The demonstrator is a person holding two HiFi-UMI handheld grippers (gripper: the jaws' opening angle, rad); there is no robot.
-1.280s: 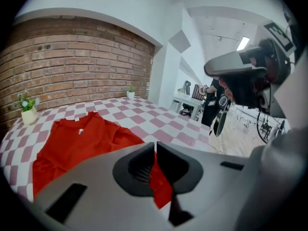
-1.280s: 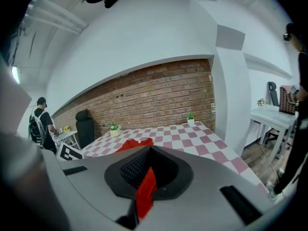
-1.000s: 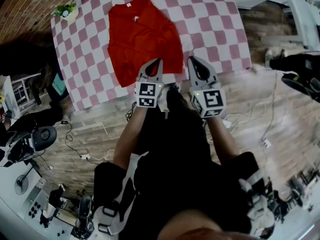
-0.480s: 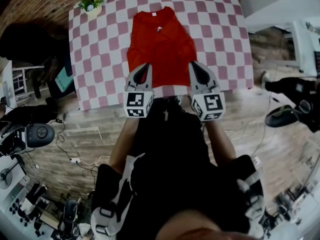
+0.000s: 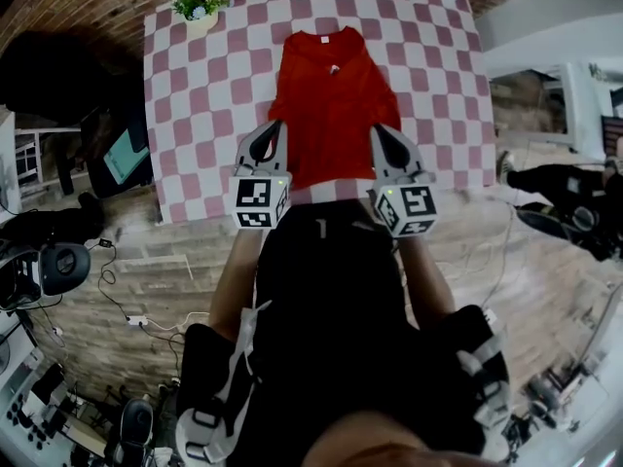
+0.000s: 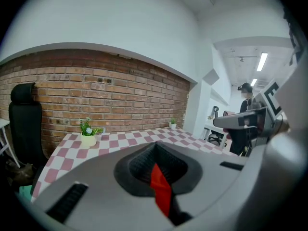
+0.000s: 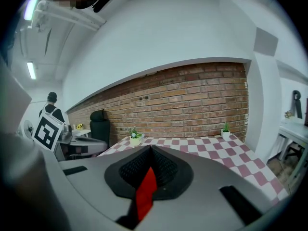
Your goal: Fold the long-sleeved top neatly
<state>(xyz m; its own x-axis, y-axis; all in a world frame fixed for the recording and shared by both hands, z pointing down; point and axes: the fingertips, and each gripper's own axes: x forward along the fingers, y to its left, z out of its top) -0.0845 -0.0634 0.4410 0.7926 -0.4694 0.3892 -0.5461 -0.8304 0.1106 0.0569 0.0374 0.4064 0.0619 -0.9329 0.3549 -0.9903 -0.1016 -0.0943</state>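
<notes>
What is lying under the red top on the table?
The pink-and-white checkered tablecloth shows around the red top, so the top lies on that. Whether anything else is beneath the fabric is hidden.

Matt red cloth top (image 5: pixel 331 105)

Red against pink-and-white check

We see the long-sleeved top (image 5: pixel 331 105) in plain bright red on a tablecloth (image 5: pixel 209 115) of pink and white squares. The left gripper (image 5: pixel 275 127) and right gripper (image 5: pixel 379 130) are grey with black pads, their cubes printed with black-and-white square markers. The brick wall (image 6: pixel 96 90) is reddish brown, and the potted plant (image 5: pixel 198 10) is green in a pale pot.
</notes>
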